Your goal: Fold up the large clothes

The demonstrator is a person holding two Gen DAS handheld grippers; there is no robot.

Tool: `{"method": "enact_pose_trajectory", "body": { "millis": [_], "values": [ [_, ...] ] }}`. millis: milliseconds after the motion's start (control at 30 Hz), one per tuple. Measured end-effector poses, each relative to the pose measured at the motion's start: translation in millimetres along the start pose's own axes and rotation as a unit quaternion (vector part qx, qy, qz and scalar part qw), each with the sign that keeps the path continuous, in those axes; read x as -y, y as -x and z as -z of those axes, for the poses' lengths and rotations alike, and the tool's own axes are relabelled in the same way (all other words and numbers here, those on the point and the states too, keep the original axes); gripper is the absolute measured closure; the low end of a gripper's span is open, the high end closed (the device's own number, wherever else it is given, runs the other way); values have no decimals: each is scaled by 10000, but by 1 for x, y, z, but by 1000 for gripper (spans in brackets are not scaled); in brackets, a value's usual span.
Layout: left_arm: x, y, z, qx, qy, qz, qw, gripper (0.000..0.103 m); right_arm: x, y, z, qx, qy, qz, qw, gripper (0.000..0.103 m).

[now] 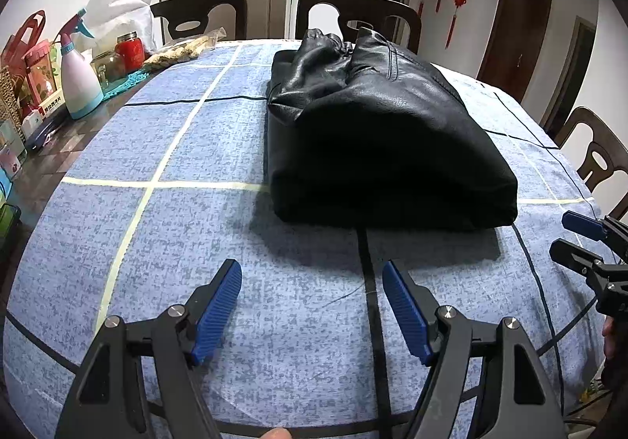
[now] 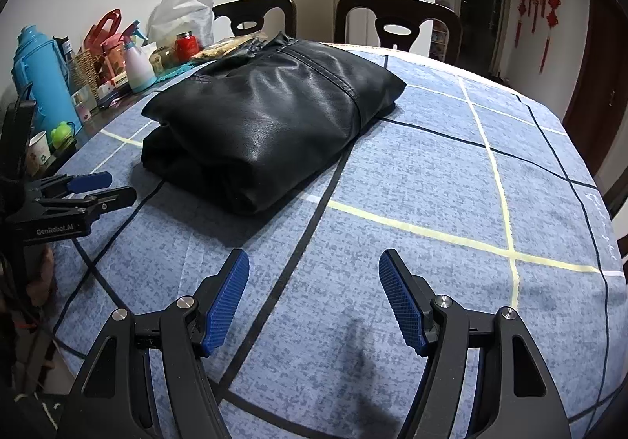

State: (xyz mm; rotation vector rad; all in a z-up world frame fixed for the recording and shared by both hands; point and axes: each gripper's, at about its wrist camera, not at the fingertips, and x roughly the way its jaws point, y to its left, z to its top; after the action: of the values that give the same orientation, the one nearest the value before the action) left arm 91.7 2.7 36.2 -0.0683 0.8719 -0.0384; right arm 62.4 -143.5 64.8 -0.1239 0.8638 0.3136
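Note:
A black leather jacket [image 1: 376, 133] lies folded into a thick rectangular bundle on the blue checked tablecloth [image 1: 188, 148]; it also shows in the right wrist view [image 2: 267, 117]. My left gripper [image 1: 312, 270] is open and empty, hovering over the cloth short of the bundle's near edge. My right gripper [image 2: 314, 260] is open and empty, over the cloth to the right of the bundle. The right gripper also shows at the right edge of the left wrist view [image 1: 577, 239], and the left gripper at the left edge of the right wrist view [image 2: 106, 188].
Clutter lines the table's left side: a spray bottle [image 1: 78, 82], a red jar [image 1: 131, 50], a white bag [image 1: 121, 3], a blue thermos [image 2: 39, 74], cups and boxes. Dark wooden chairs [image 1: 353, 15] stand behind and at the right of the table.

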Motion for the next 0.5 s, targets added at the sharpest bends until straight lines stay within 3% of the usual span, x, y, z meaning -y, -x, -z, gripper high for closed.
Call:
{"method": "enact_pose_trajectory", "body": {
  "millis": [500],
  "values": [
    [-5,-7,2,-17,122,109,9999,27,-4,-1,-2,-12,45,34,10000,34]
  ]
}}
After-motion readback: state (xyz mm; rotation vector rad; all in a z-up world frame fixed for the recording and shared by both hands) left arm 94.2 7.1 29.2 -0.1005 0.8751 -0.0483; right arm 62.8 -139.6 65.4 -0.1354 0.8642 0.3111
